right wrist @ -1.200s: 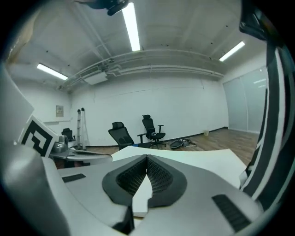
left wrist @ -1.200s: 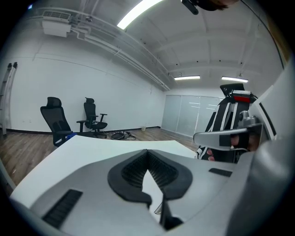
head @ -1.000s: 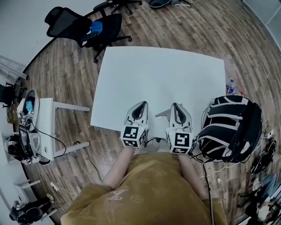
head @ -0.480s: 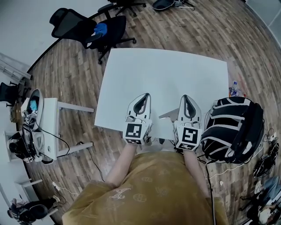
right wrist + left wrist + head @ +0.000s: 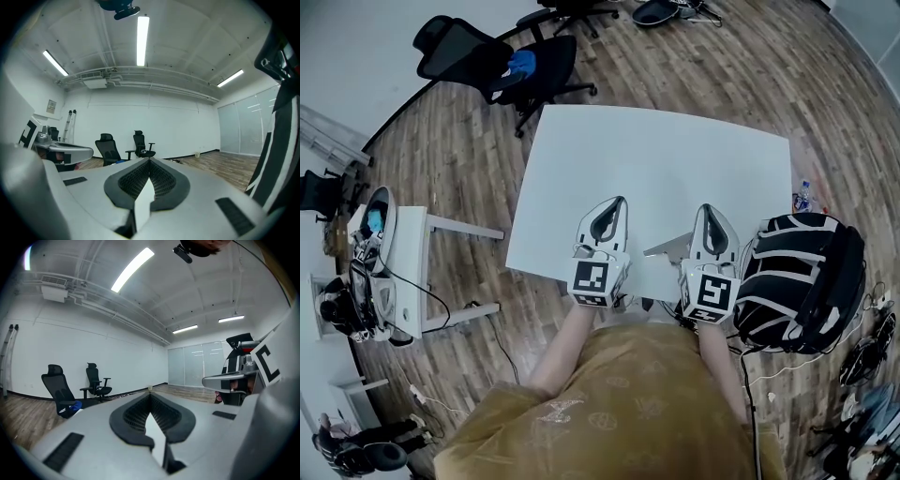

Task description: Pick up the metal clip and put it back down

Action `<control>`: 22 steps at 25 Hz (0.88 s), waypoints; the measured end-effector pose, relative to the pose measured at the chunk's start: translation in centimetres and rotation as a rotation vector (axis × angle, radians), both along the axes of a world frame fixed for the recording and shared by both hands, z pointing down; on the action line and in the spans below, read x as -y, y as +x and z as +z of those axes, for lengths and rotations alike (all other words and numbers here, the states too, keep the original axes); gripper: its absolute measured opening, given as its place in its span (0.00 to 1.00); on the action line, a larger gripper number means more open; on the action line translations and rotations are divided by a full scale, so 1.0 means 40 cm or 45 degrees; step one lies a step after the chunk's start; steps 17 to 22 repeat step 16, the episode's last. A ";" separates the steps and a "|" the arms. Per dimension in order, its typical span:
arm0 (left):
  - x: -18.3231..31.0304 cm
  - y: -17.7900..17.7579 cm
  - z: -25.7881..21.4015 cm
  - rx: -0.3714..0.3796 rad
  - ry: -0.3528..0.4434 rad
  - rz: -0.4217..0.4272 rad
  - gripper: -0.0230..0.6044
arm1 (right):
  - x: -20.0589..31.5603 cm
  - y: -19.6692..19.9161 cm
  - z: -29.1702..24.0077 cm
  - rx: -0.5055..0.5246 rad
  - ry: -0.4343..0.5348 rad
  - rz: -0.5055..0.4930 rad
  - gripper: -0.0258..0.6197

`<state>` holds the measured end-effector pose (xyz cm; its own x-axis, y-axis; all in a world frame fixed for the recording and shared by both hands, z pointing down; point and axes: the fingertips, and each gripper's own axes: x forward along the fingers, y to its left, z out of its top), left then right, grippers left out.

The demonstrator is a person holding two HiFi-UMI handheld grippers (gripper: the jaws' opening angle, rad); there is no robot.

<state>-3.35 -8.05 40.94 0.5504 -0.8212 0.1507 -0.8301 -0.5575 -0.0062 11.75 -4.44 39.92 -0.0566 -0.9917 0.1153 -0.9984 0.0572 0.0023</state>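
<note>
The left gripper [image 5: 616, 203] and right gripper [image 5: 710, 212] are held closed and empty over the desk's [image 5: 656, 155] near edge. The metal clip is possibly the grey sliver [image 5: 666, 247] just beside the right gripper. It is judged light, stiff and slippery, so its flat sides should be pinched.

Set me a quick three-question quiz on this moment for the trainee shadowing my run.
1. True or false: the right claw stands wide open.
2. What sits just off the right edge of the white table, beside the right claw? A) a black backpack B) a blue bucket C) a cardboard box
3. Short answer: what is gripped between the jaws of the left claw?
Key: 1. False, its jaws are together. 2. A. 3. Nothing; they are shut and empty.
</note>
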 end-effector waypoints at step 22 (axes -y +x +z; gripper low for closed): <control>0.011 -0.005 -0.011 -0.009 0.017 -0.009 0.05 | -0.007 0.014 0.007 -0.014 -0.002 0.007 0.05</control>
